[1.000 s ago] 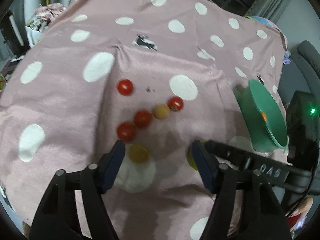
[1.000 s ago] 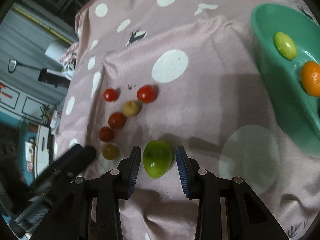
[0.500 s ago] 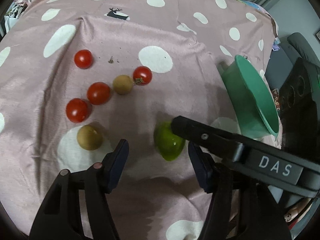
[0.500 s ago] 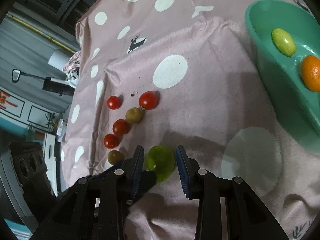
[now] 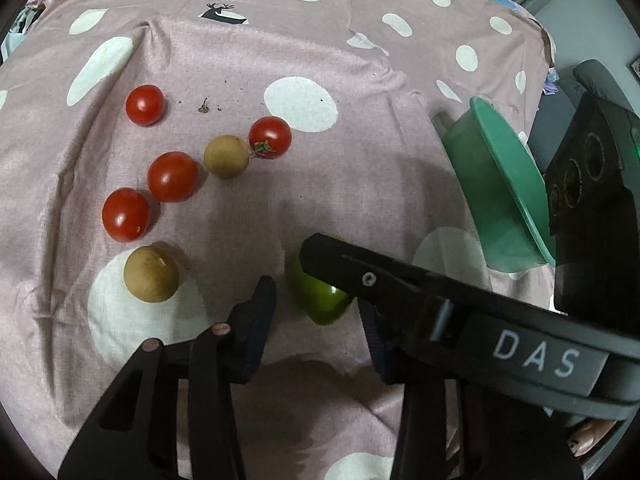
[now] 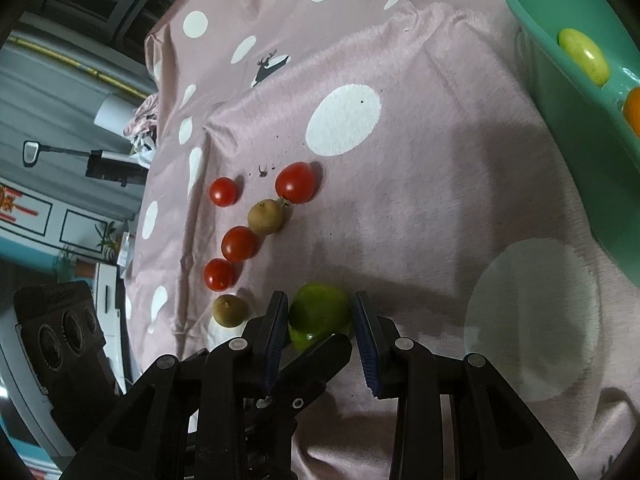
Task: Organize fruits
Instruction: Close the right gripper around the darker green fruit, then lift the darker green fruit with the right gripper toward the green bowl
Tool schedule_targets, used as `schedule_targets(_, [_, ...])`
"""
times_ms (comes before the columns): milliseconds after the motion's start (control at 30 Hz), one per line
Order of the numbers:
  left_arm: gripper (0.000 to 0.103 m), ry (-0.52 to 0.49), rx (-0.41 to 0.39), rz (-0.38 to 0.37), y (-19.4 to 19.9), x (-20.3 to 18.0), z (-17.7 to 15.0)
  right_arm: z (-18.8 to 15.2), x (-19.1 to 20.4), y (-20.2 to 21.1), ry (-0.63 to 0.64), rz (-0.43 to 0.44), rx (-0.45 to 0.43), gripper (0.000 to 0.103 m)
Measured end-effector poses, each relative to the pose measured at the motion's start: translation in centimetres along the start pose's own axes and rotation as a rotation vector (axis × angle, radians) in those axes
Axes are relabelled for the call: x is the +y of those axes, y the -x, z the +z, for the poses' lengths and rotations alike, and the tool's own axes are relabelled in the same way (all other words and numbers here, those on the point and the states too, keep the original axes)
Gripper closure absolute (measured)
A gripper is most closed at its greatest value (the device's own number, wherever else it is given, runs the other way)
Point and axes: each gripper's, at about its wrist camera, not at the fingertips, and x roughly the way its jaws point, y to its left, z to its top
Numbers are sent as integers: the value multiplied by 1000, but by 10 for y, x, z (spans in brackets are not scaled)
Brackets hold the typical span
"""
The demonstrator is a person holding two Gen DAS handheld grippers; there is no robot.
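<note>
Right wrist view: a glossy green oval fruit (image 6: 320,312) is seen lying on the pink white-dotted cloth (image 6: 400,200), between the blue-padded fingers of the right gripper (image 6: 321,316).
Right gripper state: both pads are set against the fruit's sides, so it is clamped on the green fruit.
Left gripper state: the left gripper (image 5: 316,308) is closing, with the green fruit (image 5: 320,300) between its fingers; contact by its pads cannot be made out, since the right gripper's black finger crosses over its far side.
Pose: both tools are angled steeply down at the same fruit, their fingers crossing above it.
Edges: the teal plastic bowl (image 6: 580,128) is seen at the right edge of the cloth, well apart from the green fruit, holding a yellow-green oval fruit (image 6: 584,56) and an orange fruit (image 6: 633,110).
Open room: bare cloth is left between the green fruit and the bowl.
Other fruit: four red cherry tomatoes (image 5: 173,176) and two tan round fruits (image 5: 151,274) are spread to the left, the nearest tan one just beside the left gripper's left finger.
</note>
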Motion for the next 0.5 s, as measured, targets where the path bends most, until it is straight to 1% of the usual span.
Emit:
schedule_targets(33, [66,-1,2,-6,-1,0,0,0,0,0,1,0,0,66])
schedule_targets(67, [71,0,4,-10,-2,-1,0,0,1,0,4,0,-1,66])
schedule_targets(333, [70,-15,-12,5,1,-4,0,-2,5,-1,23,-8,-6,66])
schedule_targets(500, [70,-42,-57,13,12,-9,0,-3,10,8,47,5,-40,66])
